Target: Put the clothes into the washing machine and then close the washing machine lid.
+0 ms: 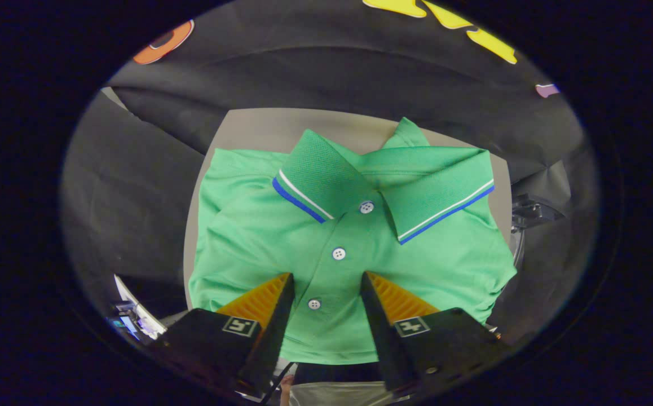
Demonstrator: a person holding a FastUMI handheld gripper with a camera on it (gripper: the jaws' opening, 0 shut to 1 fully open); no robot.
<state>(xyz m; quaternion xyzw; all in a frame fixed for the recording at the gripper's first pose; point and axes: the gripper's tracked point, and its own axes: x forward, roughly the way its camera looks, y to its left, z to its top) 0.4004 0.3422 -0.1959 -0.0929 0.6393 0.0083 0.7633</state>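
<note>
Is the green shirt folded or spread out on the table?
Folded. The green shirt lies as a neat rectangle on the table, collar up, sleeves tucked under. The open tool has its fingers over the lower button.

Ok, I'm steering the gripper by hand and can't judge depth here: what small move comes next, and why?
Probably lower the open gripper onto the folded green polo shirt, then close. Its fingers straddle the button placket with fabric between them, but nothing is pinched yet, and the shirt lies flat on the grey table.
</note>
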